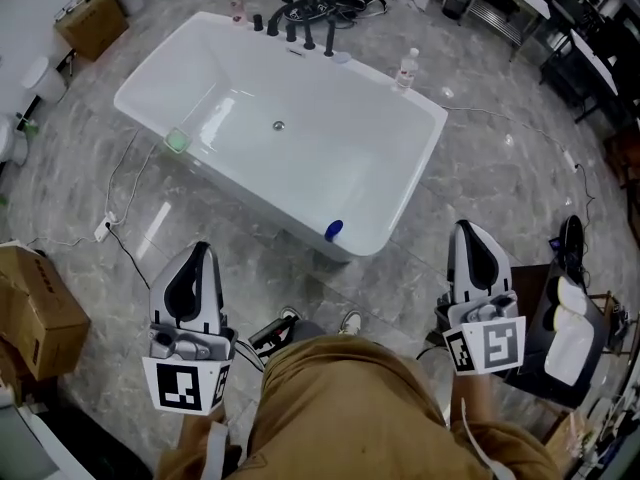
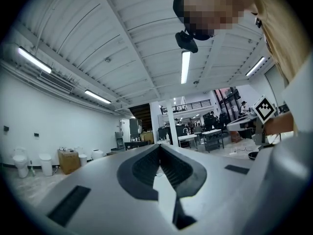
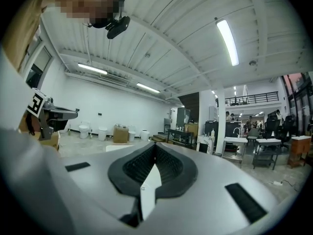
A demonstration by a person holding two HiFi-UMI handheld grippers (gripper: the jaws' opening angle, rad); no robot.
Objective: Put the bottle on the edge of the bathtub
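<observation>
Bottle (image 1: 406, 68) stands at the bathtub (image 1: 340, 158) far rim, right of the taps (image 1: 308, 36); on the edge or just behind it, can't tell. Left hand-held gripper (image 1: 198, 253) & right hand-held gripper (image 1: 468, 230): both shut, empty, well off the bathtub's near side. So either done or not begun.

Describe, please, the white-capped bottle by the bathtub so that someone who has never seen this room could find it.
Find the white bathtub on the grey marble floor, then the black taps along its far side. Right of the taps, near the tub's far right corner, stands a small clear bottle with a white cap; the other bottle, left of the taps, is pinkish.
</observation>
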